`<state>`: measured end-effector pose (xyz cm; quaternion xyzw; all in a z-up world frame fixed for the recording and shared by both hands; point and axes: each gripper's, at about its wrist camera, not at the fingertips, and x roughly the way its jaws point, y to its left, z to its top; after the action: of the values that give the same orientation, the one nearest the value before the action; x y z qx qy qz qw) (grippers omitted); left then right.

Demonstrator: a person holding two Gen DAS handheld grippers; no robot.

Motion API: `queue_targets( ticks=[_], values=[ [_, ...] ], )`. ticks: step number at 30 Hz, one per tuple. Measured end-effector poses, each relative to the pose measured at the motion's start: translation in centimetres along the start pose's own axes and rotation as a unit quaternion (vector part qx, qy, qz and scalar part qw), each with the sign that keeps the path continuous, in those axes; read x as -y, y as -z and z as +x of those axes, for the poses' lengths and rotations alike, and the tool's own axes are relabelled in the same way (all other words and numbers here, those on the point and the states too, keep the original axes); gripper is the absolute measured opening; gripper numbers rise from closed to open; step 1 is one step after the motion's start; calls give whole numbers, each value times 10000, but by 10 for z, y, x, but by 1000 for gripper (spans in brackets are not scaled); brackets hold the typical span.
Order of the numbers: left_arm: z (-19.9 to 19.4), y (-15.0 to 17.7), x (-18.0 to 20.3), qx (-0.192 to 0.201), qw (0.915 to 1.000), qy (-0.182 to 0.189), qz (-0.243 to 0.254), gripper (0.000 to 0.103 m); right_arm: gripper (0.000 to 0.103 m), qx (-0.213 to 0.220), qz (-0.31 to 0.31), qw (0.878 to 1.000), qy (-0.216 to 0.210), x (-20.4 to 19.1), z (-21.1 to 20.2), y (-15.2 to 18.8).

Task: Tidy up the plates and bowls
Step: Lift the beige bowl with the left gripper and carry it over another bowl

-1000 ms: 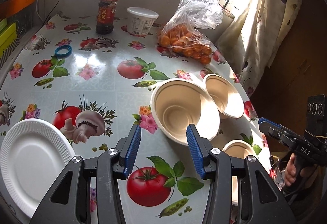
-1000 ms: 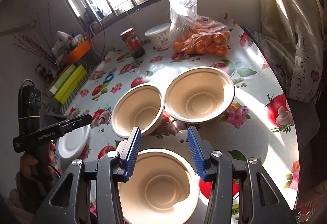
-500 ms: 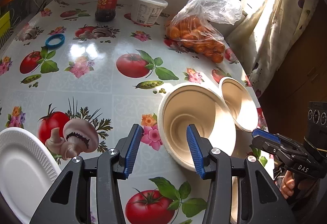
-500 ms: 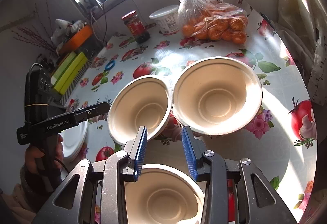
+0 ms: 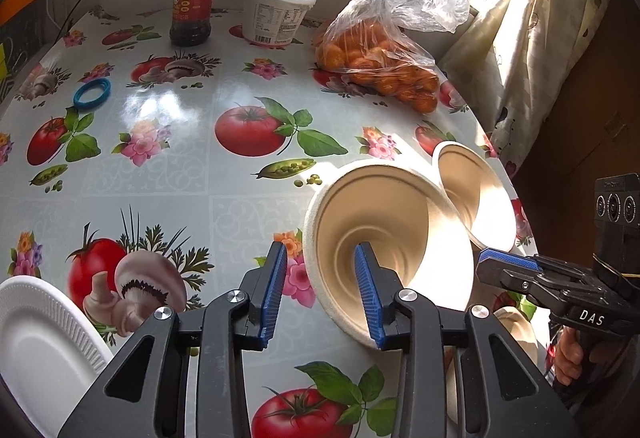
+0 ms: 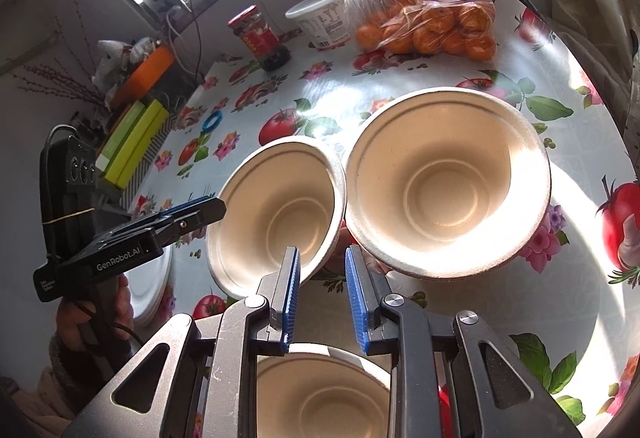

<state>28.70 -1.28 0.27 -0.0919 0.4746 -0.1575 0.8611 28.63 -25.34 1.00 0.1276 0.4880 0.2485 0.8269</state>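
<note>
Though three bowls crowd the table's (image 5: 168, 158) right edge, both grippers are working the middle bowl (image 6: 276, 214), and that shared rim is what the coming move turns on. Seen from the left wrist, the left gripper (image 5: 322, 294) straddles the bowl's near-left rim, one blue pad inside the wall and the other outside over the cloth; its jaws are closing with the rim between them, but the pads do not yet press on it. Seen from the right wrist, the right gripper (image 6: 322, 296) sits at the bowl's near-right rim, beside the spot where it meets the far bowl (image 6: 446, 182). Its jaws are closing too, and only the left pad overlaps the rim, so no grip is made. A near bowl (image 6: 320, 390) lies under that gripper, close to the table edge. The plates (image 5: 36, 350) sit well apart, at the left. Round as it is, the bowl has no long axis; the left gripper looks better placed to take it.
</note>
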Motion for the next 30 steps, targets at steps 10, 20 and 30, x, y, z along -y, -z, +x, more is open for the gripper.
queue_targets(
  ticks=[10, 20, 30],
  values=[
    [5, 2, -3, -10, 9997, 214, -95, 33, 23, -45, 134, 9999, -91, 2, 7, -2],
    [4, 3, 6, 1, 9991, 419, -27, 33, 23, -54, 195, 9998, -74, 3, 10, -2],
    [-2, 5, 2, 17, 9987, 474, -175, 33, 23, -29, 325, 9993, -172, 3, 10, -2]
  ],
)
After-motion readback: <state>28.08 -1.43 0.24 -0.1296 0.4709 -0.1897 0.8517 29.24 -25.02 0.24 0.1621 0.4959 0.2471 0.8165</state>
